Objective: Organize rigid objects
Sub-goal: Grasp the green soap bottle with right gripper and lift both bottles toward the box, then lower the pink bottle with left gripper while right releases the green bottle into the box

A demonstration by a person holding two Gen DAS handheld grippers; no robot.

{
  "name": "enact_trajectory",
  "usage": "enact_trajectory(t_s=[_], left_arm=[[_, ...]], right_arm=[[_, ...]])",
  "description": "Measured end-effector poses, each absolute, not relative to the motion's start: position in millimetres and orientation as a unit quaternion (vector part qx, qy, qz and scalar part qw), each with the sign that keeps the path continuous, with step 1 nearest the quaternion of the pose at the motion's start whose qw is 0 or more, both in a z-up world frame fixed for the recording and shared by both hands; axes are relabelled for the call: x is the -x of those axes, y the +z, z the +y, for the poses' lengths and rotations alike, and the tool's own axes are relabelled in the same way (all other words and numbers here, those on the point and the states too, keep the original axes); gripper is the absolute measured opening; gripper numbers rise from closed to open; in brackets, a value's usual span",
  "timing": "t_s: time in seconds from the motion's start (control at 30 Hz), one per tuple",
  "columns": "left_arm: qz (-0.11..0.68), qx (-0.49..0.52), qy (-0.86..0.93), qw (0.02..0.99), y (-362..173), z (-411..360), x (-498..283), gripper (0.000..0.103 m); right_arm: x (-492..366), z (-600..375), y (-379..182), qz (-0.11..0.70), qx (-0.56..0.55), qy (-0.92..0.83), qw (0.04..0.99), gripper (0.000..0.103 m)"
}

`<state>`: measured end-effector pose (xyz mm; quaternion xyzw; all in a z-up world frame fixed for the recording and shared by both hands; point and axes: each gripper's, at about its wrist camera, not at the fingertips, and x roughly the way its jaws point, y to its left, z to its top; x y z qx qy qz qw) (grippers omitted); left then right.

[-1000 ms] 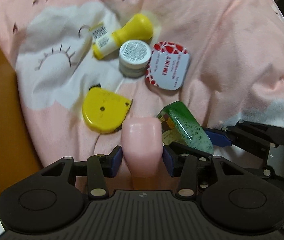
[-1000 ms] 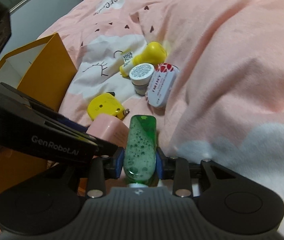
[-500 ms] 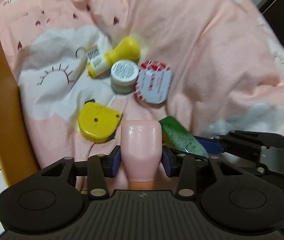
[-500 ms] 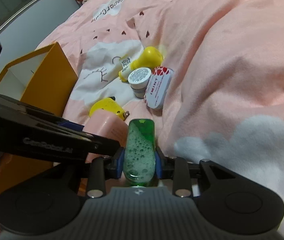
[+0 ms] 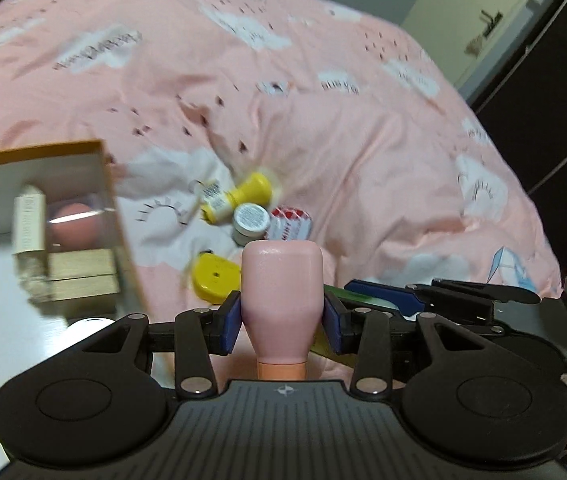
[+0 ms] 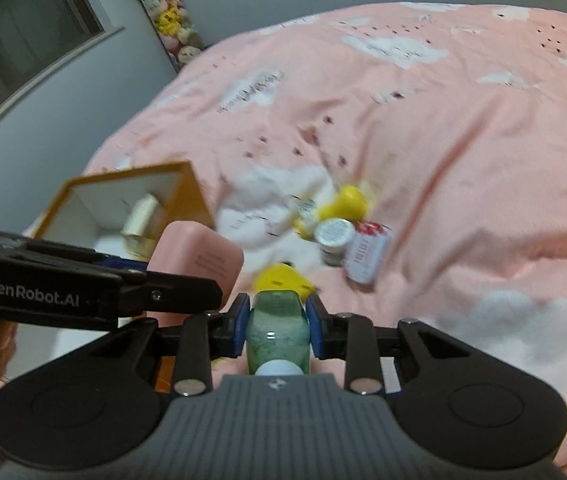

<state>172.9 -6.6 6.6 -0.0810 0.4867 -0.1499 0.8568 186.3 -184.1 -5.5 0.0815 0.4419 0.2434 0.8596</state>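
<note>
Right now the pink bottle sits clamped between the blue pads of the left gripper, its rounded base pointing away from the camera and its peach-coloured neck toward the gripper body, lifted clear of the bedding. Just to its right the right gripper is closed on the green bottle, a translucent one full of bubbles with its pale cap toward the gripper body; in the left wrist view only a green sliver of it shows behind that gripper's blue finger. The two grippers are side by side, close together. Beyond them, on the pink duvet with its white cloud print, the loose things lie in a small cluster: a yellow tape measure nearest, then a small white-lidded jar with a red-and-white tin touching it on the right, and a yellow-capped bottle lying on its side just beyond the jar. All of these are blurred. To the left stands an orange box with a white inside, open at the top; it holds a pale cylindrical container and, in the left wrist view, a round pink thing beside it. Far off at the wall a column of plush toys hangs beside a window.
</note>
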Motion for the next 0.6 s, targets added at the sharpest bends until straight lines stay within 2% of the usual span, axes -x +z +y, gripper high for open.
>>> enact_trajectory(t_s=[0.23,0.6], left_arm=[[0.494,0.106,-0.132,0.853,18,45,-152,0.047],[0.547,0.11,-0.097,0.824,-18,110,-138,0.047]], right_arm=[[-178,-149,21,0.452,-0.118,0.28,0.838,0.03],[-167,-81,33,0.472,-0.078,0.302,0.825,0.03]])
